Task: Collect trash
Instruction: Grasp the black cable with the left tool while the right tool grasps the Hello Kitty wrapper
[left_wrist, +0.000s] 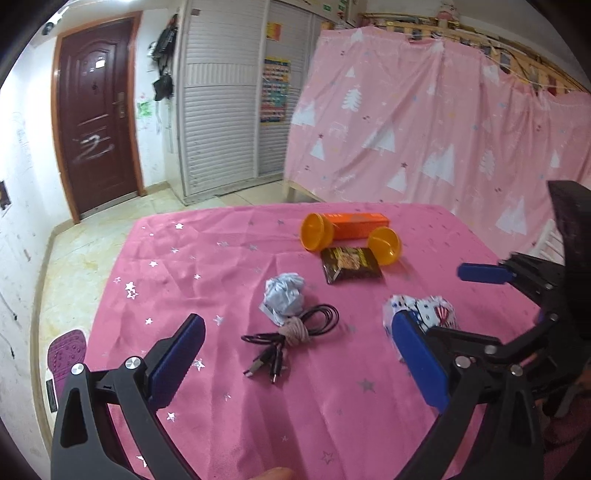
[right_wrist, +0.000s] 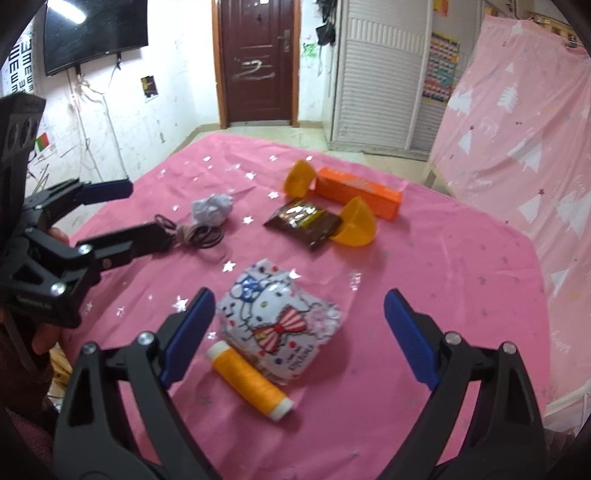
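Left wrist view: left claw (left_wrist: 295, 354) spread wide, holding nothing, hovering over pink star-print worktop (left_wrist: 229, 413). Between its blue pads, toward 12 o'clock, a bundled black USB cable (left_wrist: 291, 334) tied with a beige band; just beyond it, touching or nearly so, a crumpled pale-blue paper ball (left_wrist: 284, 297). At 1 o'clock, a brown snack wrapper (left_wrist: 350, 264) lies flat. Behind it an orange box (left_wrist: 356, 224) on its side, with one yellow-orange capsule half (left_wrist: 316, 232) at its left end and another capsule half (left_wrist: 384, 245) just beside the wrapper's right edge. At 3 o'clock, a crumpled white cartoon-print wrapper (left_wrist: 437, 314), partly hidden behind the right-side pad. Right claw (left_wrist: 439, 304) enters from 3 o'clock, jaws apart, the cartoon wrapper between them.

Right wrist view: right claw (right_wrist: 299, 338) wide open, gripping nothing. Cartoon-print wrapper (right_wrist: 279, 314) sits between the pads, closer to the left pad; contact with that pad cannot be judged. An orange thread spool (right_wrist: 249, 380) lies tilted at the wrapper's near edge, touching it. At 12 o'clock, brown snack wrapper (right_wrist: 304, 223), with capsule half (right_wrist: 356, 223) against its right end; orange box (right_wrist: 360, 192) and second capsule half (right_wrist: 299, 179) further back. At 10 o'clock, paper ball (right_wrist: 212, 208) and cable coil (right_wrist: 199, 234). Left claw (right_wrist: 144, 210) reaches in from 9 o'clock, open, lower finger tip by the cable. A hand (right_wrist: 44, 338) grips its handle.
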